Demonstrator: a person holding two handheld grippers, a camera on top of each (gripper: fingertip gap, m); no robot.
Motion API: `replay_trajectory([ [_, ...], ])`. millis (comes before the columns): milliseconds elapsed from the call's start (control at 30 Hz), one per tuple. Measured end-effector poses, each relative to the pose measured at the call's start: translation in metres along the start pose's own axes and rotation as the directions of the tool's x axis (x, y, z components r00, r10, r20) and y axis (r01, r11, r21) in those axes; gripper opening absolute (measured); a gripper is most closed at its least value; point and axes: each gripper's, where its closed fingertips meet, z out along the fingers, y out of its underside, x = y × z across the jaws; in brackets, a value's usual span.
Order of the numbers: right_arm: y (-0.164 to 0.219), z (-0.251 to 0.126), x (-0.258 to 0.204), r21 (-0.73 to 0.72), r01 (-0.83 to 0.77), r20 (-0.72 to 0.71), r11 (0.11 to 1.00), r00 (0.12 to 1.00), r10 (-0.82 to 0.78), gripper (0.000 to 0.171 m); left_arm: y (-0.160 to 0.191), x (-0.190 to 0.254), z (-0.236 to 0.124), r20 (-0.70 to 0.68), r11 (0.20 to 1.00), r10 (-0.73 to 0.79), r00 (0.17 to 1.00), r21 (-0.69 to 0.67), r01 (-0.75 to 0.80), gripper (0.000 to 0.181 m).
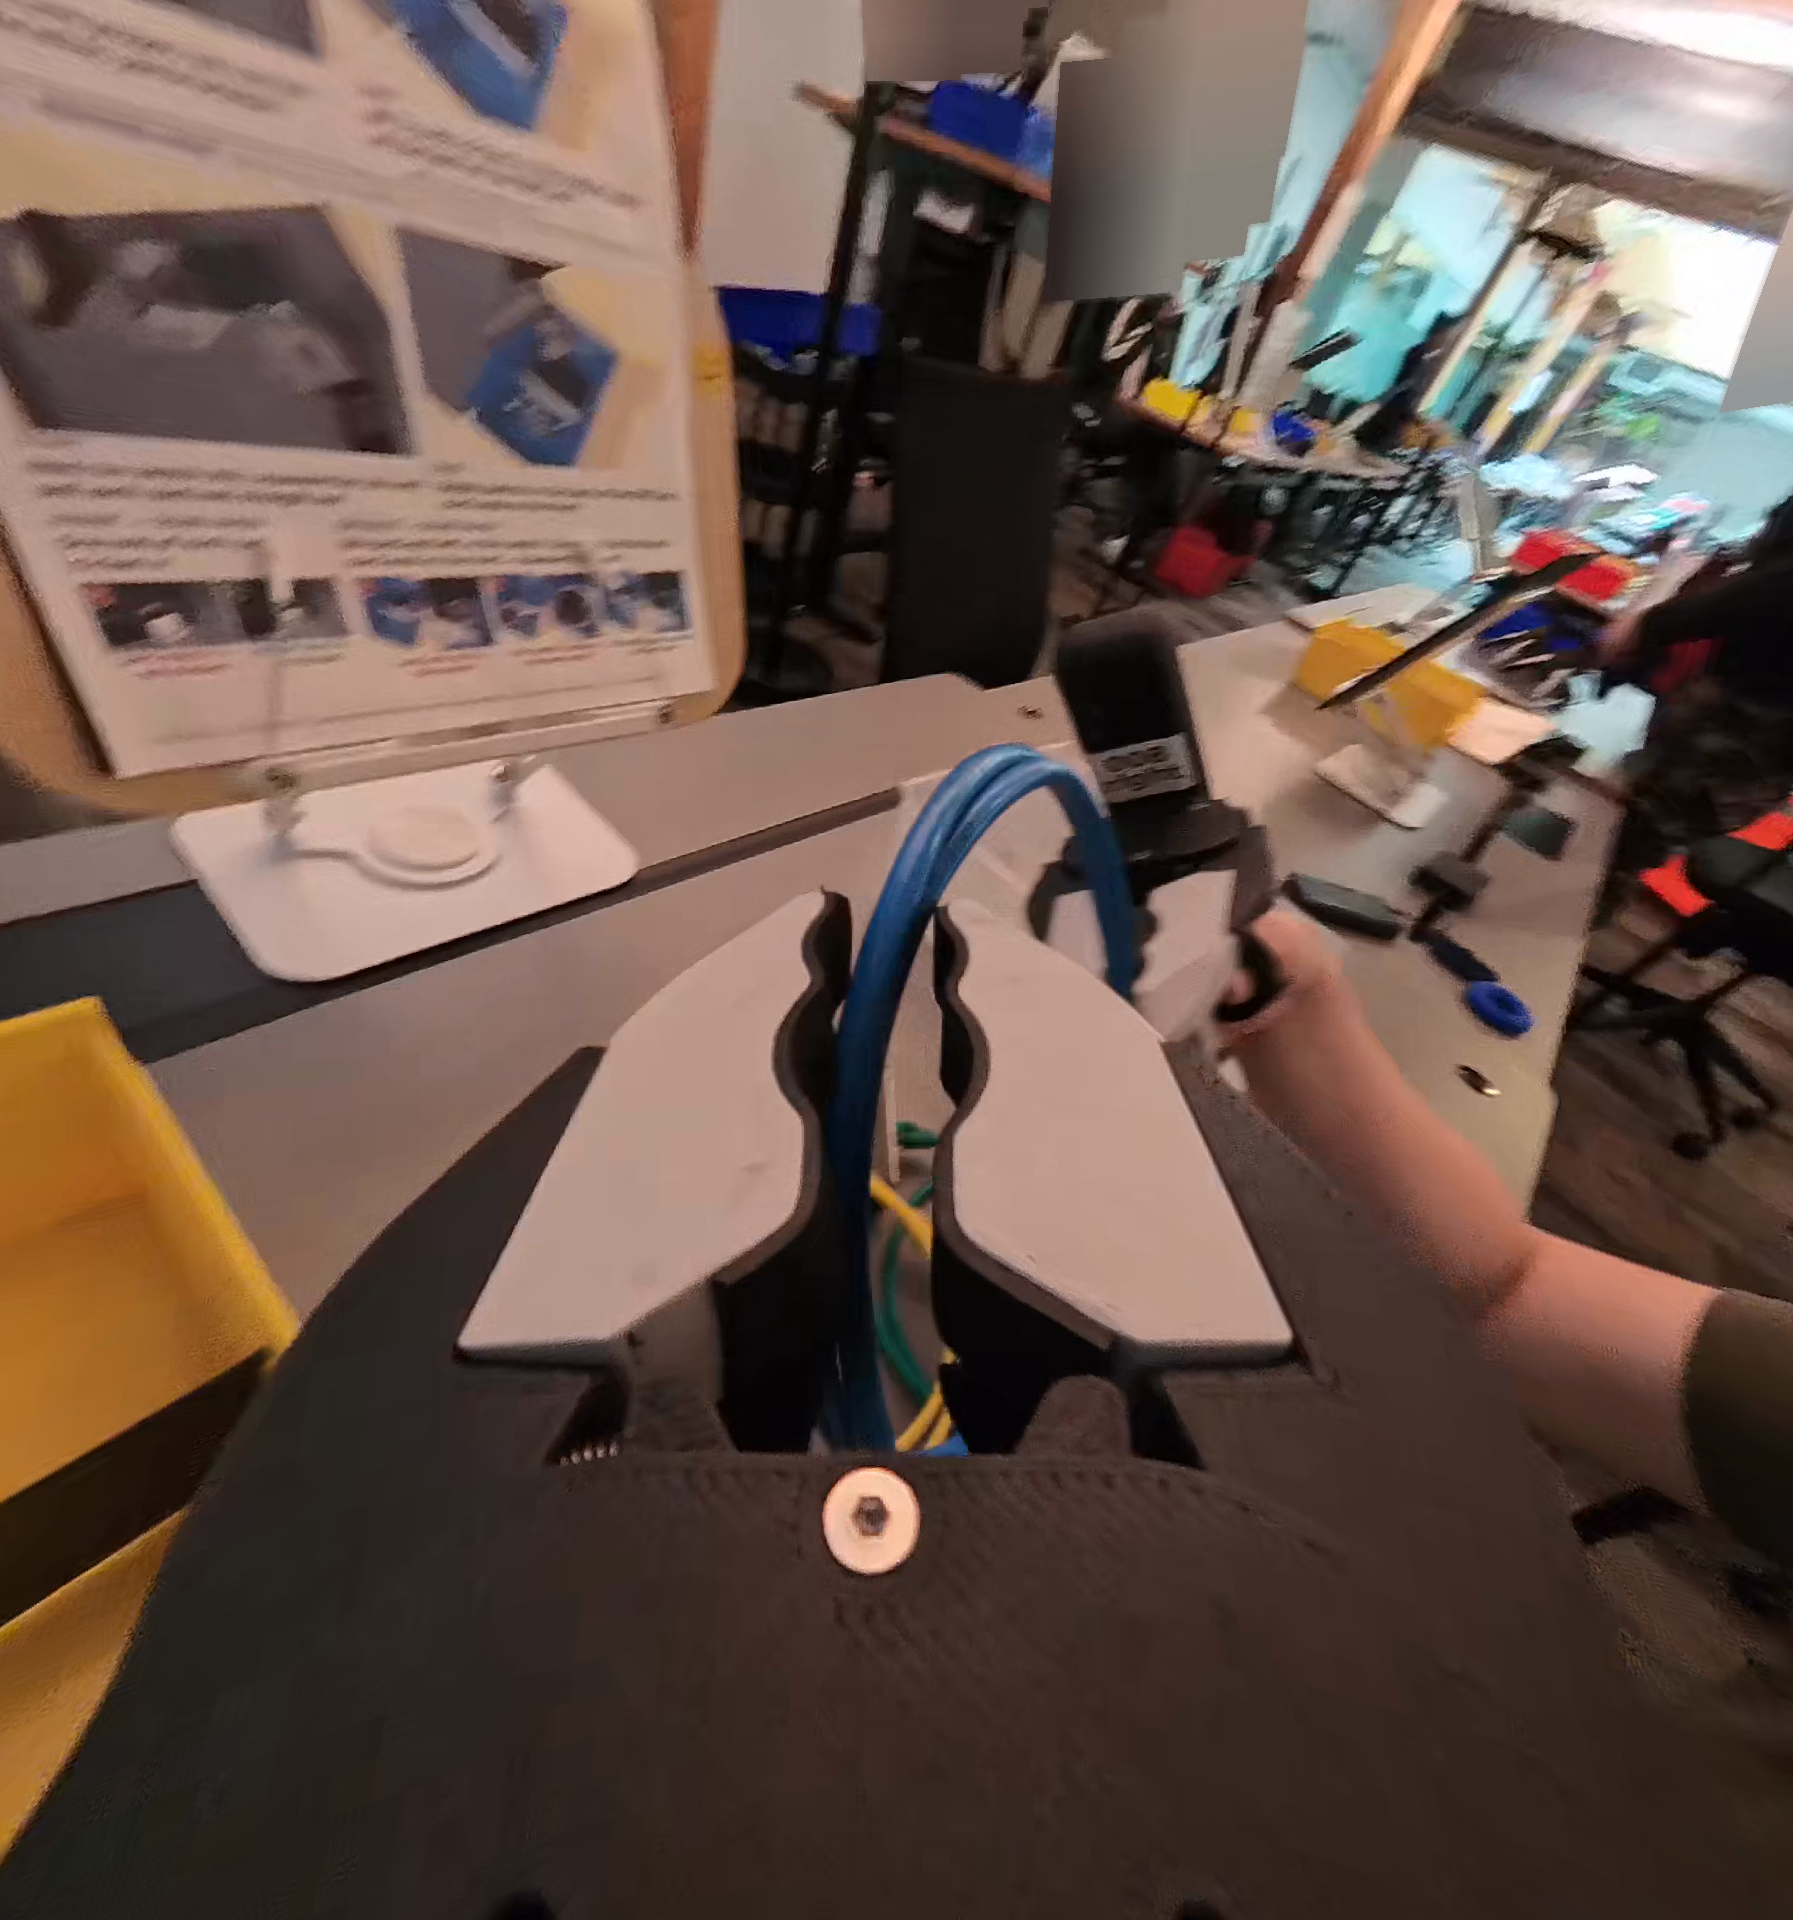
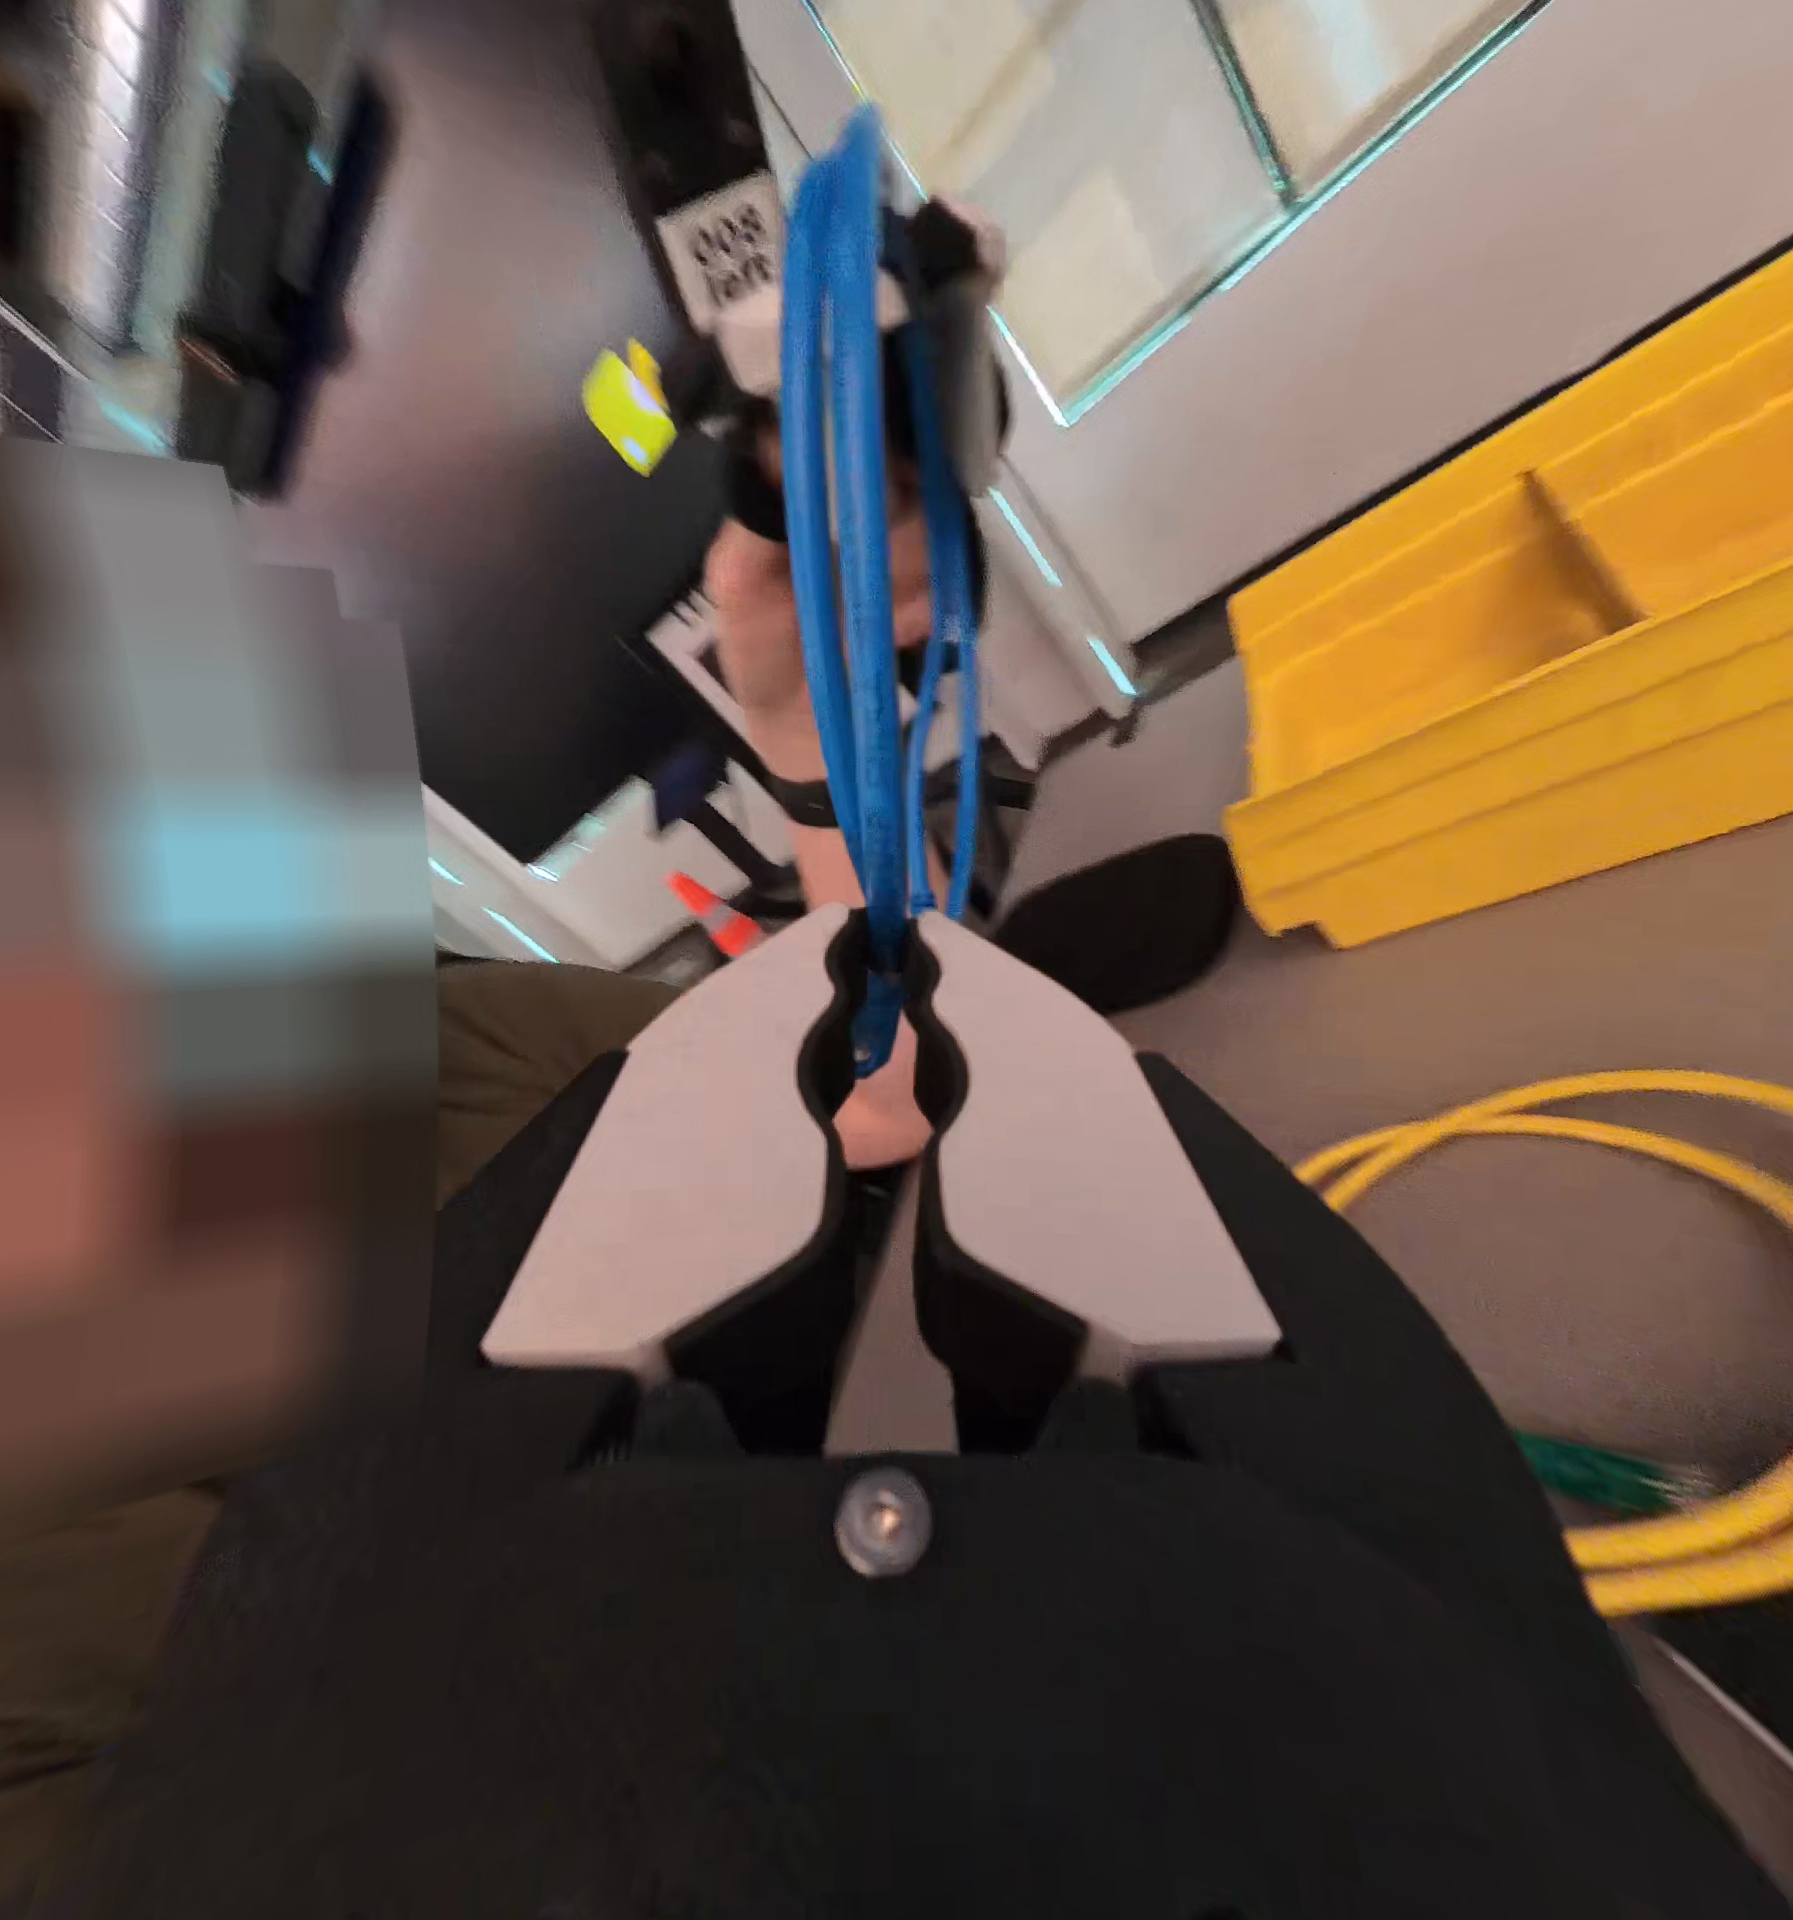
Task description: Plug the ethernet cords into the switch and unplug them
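A coiled blue ethernet cord [image 1: 975,790] hangs in the air between my two grippers. In the left wrist view my left gripper [image 1: 887,925] is open. The cord's loop runs between its pads, and a gap shows on each side at the tips. My right gripper [image 1: 1141,956], held in a hand, grips the far side of the loop. In the right wrist view my right gripper [image 2: 887,935] is shut on the blue cord [image 2: 830,520] at its fingertips. The left gripper [image 2: 902,301] shows beyond it at the loop's far end. No switch is in view.
A yellow bin [image 1: 61,1247] stands at the left on the grey table [image 1: 404,1060] and also shows in the right wrist view [image 2: 1546,665]. A coiled yellow cord [image 2: 1650,1351] and a green cord [image 2: 1598,1475] lie on the table. A sheet on a white stand [image 1: 404,862] stands behind. The left gripper's tips are roughly 12 centimetres from the right gripper's.
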Motion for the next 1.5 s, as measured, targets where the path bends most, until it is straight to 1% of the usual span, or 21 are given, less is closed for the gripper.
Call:
replay_trajectory([
  [100,-0.007,-0.006,0.011,0.076,-0.111,0.054,0.991,0.993,0.107,0.006,0.023,-0.035,0.015,0.082,0.990,-0.082,0.993,-0.109,0.091,0.019],
  [133,-0.012,-0.009,0.016,0.120,-0.152,0.074,0.981,0.987,0.144,0.005,0.030,-0.044,0.019,0.110,0.981,-0.112,0.988,-0.146,0.128,0.031],
  [200,-0.019,-0.015,0.027,0.189,-0.210,0.084,0.959,0.977,0.198,0.005,0.031,-0.053,0.025,0.142,0.981,-0.123,0.982,-0.136,0.142,0.050],
  [233,-0.023,-0.019,0.032,0.223,-0.219,0.079,0.950,0.975,0.206,0.005,0.028,-0.056,0.026,0.163,0.984,-0.112,0.980,-0.119,0.132,0.054],
  [300,-0.033,-0.027,0.040,0.309,-0.247,0.089,0.918,0.969,0.231,0.005,0.020,-0.066,0.025,0.272,0.994,-0.045,0.961,-0.080,0.069,0.083],
  [333,-0.036,-0.031,0.046,0.345,-0.252,0.076,0.904,0.968,0.241,0.005,0.018,-0.064,0.027,0.303,0.996,0.010,0.953,-0.084,0.017,0.090],
  [367,-0.038,-0.035,0.052,0.381,-0.253,0.056,0.889,0.966,0.251,0.005,0.019,-0.053,0.032,0.269,0.994,0.057,0.961,-0.100,-0.031,0.090],
  [467,-0.048,-0.045,0.057,0.472,-0.267,0.069,0.840,0.961,0.266,0.005,0.037,0.016,0.056,-0.068,0.980,0.043,0.997,-0.189,-0.055,0.079],
  [533,-0.051,-0.047,0.055,0.501,-0.262,0.070,0.825,0.962,0.263,0.004,0.059,0.049,0.069,-0.211,0.955,0.000,0.978,-0.290,-0.063,0.077],
  [633,-0.054,-0.045,0.048,0.517,-0.234,0.059,0.824,0.970,0.238,0.005,0.086,0.061,0.093,-0.221,0.911,0.034,0.975,-0.394,-0.122,0.077],
  [733,-0.056,-0.039,0.039,0.520,-0.208,0.060,0.829,0.976,0.208,0.005,0.098,0.058,0.111,-0.181,0.897,0.034,0.983,-0.427,-0.110,0.075],
  [800,-0.056,-0.036,0.036,0.514,-0.188,0.051,0.837,0.981,0.189,0.005,0.096,0.059,0.117,-0.194,0.913,-0.035,0.980,-0.406,-0.048,0.060],
  [867,-0.058,-0.039,0.035,0.532,-0.180,0.052,0.827,0.982,0.180,0.005,0.095,0.067,0.117,-0.278,0.916,-0.114,0.954,-0.400,-0.007,0.040],
  [900,-0.060,-0.040,0.034,0.537,-0.180,0.062,0.824,0.983,0.174,0.005,0.095,0.065,0.115,-0.284,0.913,-0.128,0.950,-0.408,0.001,0.034],
  [933,-0.061,-0.042,0.032,0.545,-0.182,0.077,0.819,0.983,0.167,0.005,0.097,0.062,0.112,-0.285,0.907,-0.115,0.951,-0.421,-0.016,0.015],
  [1100,-0.061,-0.032,0.013,0.516,-0.106,0.139,0.850,0.990,0.039,0.006,0.088,0.060,0.089,-0.317,0.905,-0.016,0.948,-0.407,-0.121,0.010],
  [1167,-0.060,-0.029,-0.003,0.509,-0.022,0.178,0.861,0.981,-0.080,0.006,0.079,0.067,0.077,-0.348,0.916,0.002,0.938,-0.375,-0.141,0.010],
  [1267,-0.048,-0.022,-0.028,0.463,0.215,0.169,0.860,0.931,-0.324,0.007,0.074,0.084,0.058,-0.422,0.915,-0.010,0.906,-0.369,-0.162,0.010],
  [1367,-0.033,-0.019,-0.050,0.455,0.504,0.069,0.734,0.802,-0.594,0.009,0.079,0.104,0.046,-0.486,0.898,-0.018,0.874,-0.392,-0.200,0.010],
  [1433,-0.026,-0.019,-0.062,0.467,0.623,0.009,0.628,0.707,-0.708,0.011,0.081,0.114,0.039,-0.517,0.890,-0.024,0.856,-0.401,-0.217,0.010],
  [1500,-0.021,-0.019,-0.068,0.446,0.694,-0.027,0.565,0.642,-0.766,0.015,0.080,0.121,0.035,-0.534,0.893,-0.054,0.844,-0.403,-0.198,0.009],
])
